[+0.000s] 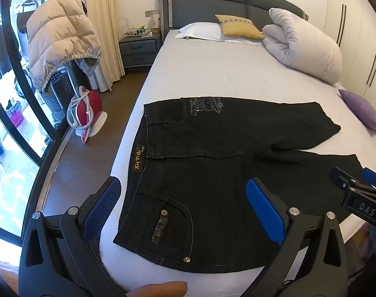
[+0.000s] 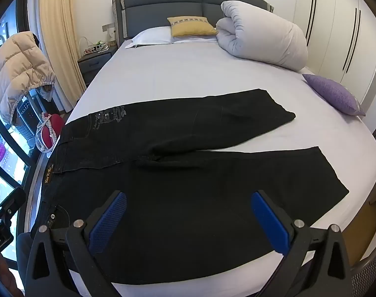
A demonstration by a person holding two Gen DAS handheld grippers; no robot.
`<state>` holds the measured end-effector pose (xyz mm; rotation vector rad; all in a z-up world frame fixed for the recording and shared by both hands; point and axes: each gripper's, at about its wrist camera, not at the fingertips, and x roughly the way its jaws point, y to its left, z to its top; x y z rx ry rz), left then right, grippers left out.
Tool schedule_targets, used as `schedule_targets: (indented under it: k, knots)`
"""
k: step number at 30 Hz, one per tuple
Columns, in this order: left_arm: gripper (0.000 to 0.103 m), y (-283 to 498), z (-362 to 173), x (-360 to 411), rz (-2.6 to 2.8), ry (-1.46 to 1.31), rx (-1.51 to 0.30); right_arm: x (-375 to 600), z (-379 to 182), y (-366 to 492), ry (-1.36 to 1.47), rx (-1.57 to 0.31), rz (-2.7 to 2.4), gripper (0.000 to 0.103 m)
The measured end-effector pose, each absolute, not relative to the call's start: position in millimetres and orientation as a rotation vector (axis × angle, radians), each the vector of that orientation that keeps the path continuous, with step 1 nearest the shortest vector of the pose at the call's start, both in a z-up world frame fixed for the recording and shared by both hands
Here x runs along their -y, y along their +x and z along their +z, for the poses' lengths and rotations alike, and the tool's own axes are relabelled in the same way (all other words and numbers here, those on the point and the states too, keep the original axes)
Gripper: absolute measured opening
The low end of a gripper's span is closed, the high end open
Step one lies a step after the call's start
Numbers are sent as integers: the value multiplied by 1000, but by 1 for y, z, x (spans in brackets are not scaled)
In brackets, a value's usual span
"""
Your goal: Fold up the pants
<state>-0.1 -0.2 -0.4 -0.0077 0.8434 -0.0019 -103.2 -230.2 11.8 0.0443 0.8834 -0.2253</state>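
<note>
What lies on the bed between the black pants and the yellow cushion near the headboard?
Only bare sheet lies between the black pants and the yellow cushion; the right wrist view shows this most clearly.

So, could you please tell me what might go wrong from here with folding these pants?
1. The pants lie near the mattress edge; a pull toward the person could drag them off.
2. Both claws, left claw and right claw, are open above thick denim; a shallow pinch might slip.
3. The legs are splayed apart, so folding may end uneven.
</note>
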Motion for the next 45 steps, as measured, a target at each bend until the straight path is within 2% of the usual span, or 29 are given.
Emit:
schedule_targets:
  k: [45]
  knots:
    - [103,2,-8,-6,2,3,-855,225,8,-106,32,-886,-230,103]
